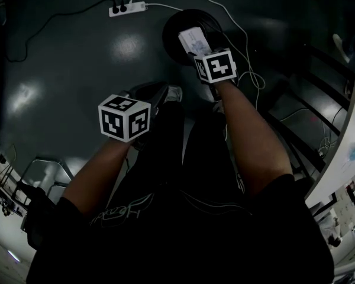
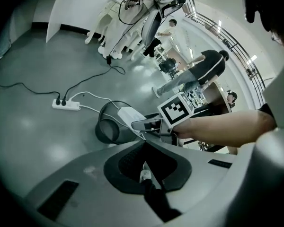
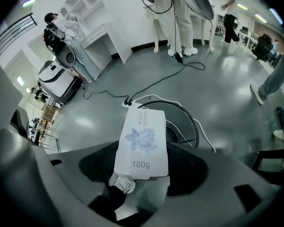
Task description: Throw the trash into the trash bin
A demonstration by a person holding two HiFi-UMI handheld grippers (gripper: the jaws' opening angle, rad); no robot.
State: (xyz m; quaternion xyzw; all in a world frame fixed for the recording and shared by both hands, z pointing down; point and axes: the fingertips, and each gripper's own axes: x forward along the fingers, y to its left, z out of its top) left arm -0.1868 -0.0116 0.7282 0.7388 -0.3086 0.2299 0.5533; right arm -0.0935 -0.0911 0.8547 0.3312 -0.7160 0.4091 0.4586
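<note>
A white carton [image 3: 142, 143] printed with a blue flower is the trash. My right gripper [image 3: 142, 161] is shut on its near end, jaws wide apart. It hangs over the black mesh trash bin [image 3: 182, 119], pointing steeply down. From the head view the carton [image 1: 193, 39] sits above the bin's [image 1: 173, 40] mouth, ahead of the right gripper [image 1: 197, 52]. My left gripper [image 1: 158, 94] hovers lower left, jaws together and empty. Its own view shows the left gripper [image 2: 143, 143], the bin [image 2: 109, 129], the carton [image 2: 128, 114] and the right gripper [image 2: 147, 125].
A white power strip [image 1: 128, 8] with cables lies on the grey floor behind the bin. More white cable [image 1: 248, 70] trails to the bin's right. A white table edge [image 1: 346, 141] and black railings [image 1: 302, 117] stand at the right. People move about far off.
</note>
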